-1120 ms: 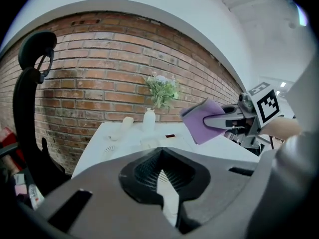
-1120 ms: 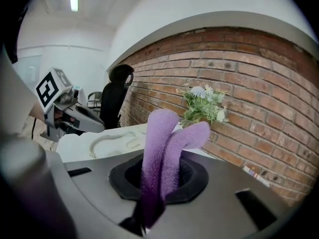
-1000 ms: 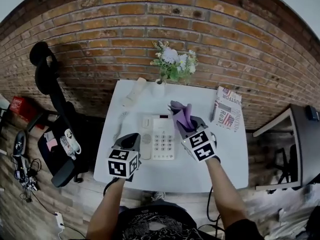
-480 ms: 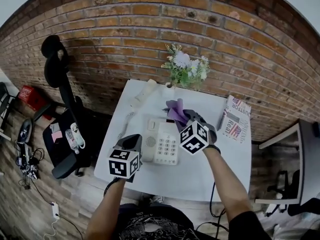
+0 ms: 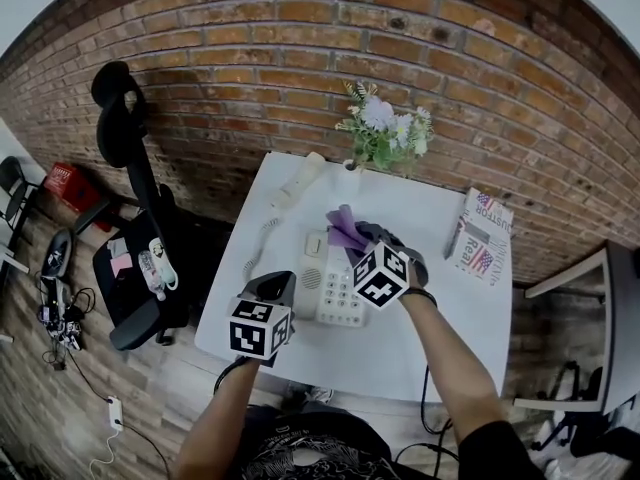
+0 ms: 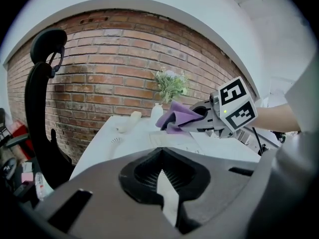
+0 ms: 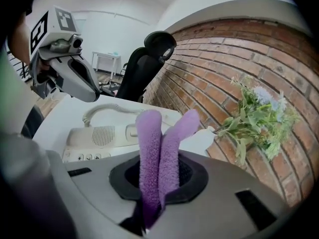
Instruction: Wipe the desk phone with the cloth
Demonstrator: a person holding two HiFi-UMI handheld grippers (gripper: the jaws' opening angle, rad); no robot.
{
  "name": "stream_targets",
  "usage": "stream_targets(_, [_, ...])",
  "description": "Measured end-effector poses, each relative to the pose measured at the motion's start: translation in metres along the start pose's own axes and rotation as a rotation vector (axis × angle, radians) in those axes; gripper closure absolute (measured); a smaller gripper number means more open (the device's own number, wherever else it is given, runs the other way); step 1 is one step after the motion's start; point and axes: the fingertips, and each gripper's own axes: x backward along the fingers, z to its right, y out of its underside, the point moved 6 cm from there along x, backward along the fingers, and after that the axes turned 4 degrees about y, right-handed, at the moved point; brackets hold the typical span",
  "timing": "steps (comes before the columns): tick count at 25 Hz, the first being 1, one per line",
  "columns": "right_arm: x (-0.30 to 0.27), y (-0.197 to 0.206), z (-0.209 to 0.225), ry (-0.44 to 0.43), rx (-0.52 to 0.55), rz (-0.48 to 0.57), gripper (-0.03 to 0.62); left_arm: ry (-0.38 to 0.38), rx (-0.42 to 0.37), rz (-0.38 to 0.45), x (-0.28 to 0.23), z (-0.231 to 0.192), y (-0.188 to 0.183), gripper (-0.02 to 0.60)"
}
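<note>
The white desk phone (image 5: 330,290) lies on the white table (image 5: 450,323), its handset (image 5: 297,180) off the cradle at the back left, joined by a coiled cord. My right gripper (image 5: 362,248) hovers over the phone's right half, shut on a purple cloth (image 5: 344,230) that sticks out toward the phone's top. In the right gripper view the cloth (image 7: 158,151) rises in two folds from the jaws, with the phone (image 7: 97,136) behind it. My left gripper (image 5: 270,290) stands at the phone's near left corner, shut and holding nothing (image 6: 162,176).
A vase of flowers (image 5: 385,133) stands at the table's back edge against the brick wall. A printed magazine (image 5: 482,236) lies at the right. A black office chair (image 5: 130,218) stands left of the table, with cables on the floor.
My right gripper with the cloth has moved left, from beside the phone's right edge to over the phone. The left gripper has stayed by the phone's near left corner.
</note>
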Motion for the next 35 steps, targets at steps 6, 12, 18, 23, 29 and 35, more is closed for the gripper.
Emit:
stream_targets(6, [-0.002, 0.007, -0.016, -0.032, -0.069, -0.005, 0.549, 0.016, 0.012, 0.007, 0.000, -0.001, 0.001, 0.575])
stream_targets(12, [0.005, 0.010, -0.032, -0.033, -0.116, -0.020, 0.549, 0.051, 0.011, 0.015, 0.004, -0.001, 0.003, 0.575])
stream_targets(18, [0.012, 0.012, -0.052, -0.026, -0.144, -0.058, 0.549, 0.095, 0.003, 0.009, 0.013, -0.002, 0.007, 0.575])
stream_targets(23, [0.018, 0.018, -0.071, -0.021, -0.174, -0.092, 0.549, 0.124, -0.007, 0.000, 0.023, -0.005, 0.013, 0.575])
stream_targets(29, [0.026, 0.018, -0.090, -0.001, -0.221, -0.117, 0.549, 0.154, -0.015, -0.006, 0.035, -0.010, 0.020, 0.575])
stream_targets(35, [0.035, 0.020, -0.109, 0.011, -0.267, -0.136, 0.549, 0.182, -0.026, -0.010, 0.043, -0.012, 0.025, 0.575])
